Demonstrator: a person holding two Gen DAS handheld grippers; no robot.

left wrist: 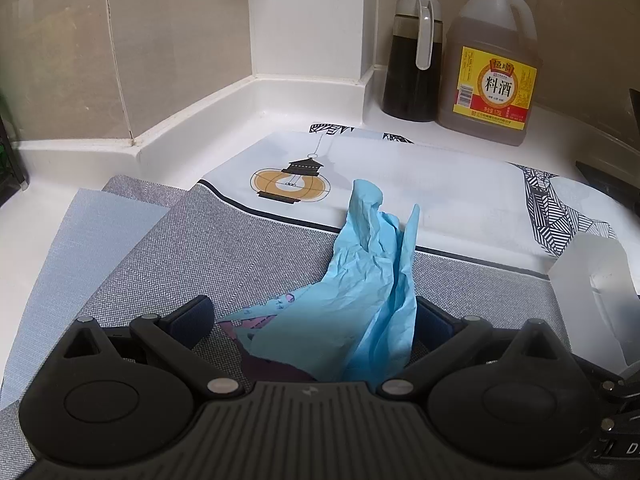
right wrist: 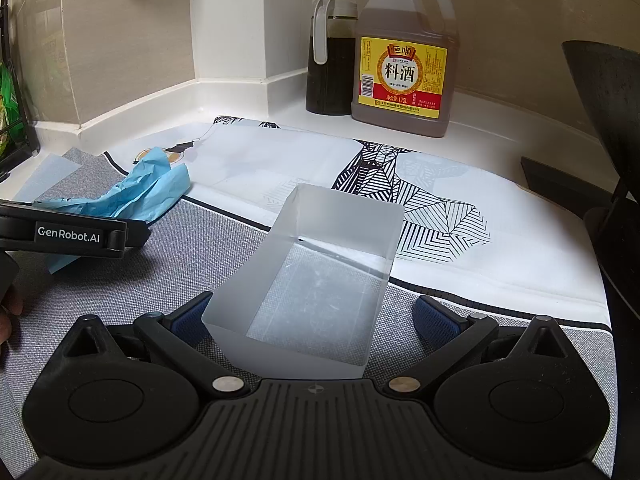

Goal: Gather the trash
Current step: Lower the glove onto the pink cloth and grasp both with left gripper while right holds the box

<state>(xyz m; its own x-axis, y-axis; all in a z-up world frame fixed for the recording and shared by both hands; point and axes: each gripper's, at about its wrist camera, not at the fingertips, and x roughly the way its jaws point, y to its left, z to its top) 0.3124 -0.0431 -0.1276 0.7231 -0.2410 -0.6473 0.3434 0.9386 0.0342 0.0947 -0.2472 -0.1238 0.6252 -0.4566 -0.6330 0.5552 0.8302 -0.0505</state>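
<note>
**Blue wrapper between the left tongs, bin waiting on the right**

The crumpled blue paper (left wrist: 368,280) sits right in the mouth of the left tongs (left wrist: 316,322), its lower end down between the two spread pads, its upper end standing up over the grey placemat (left wrist: 224,248). A scrap with purple print (left wrist: 256,322) lies under it. The left jaws stand wide, nothing pinched yet as far as this view tells.

Over to the right: the translucent plastic box (right wrist: 332,264) stands empty on the same mat, cradled between the right tongs (right wrist: 312,318), also spread wide; whether the near pad touches its wall I cannot tell.

How to play it, by my reading: close on the thick bunched part of the paper, low down, so the loose flaps don't slip free. Scoop the purple scrap in the same bite if it fits. Then lift clear and carry across to the box, which wants steadying, since light plastic will skid.

Beyond, the printed cloth (left wrist: 440,184), the dark oil jug (left wrist: 412,76) and cooking wine bottle (left wrist: 492,76) stand well apart on the white surface (left wrist: 60,216).
</note>
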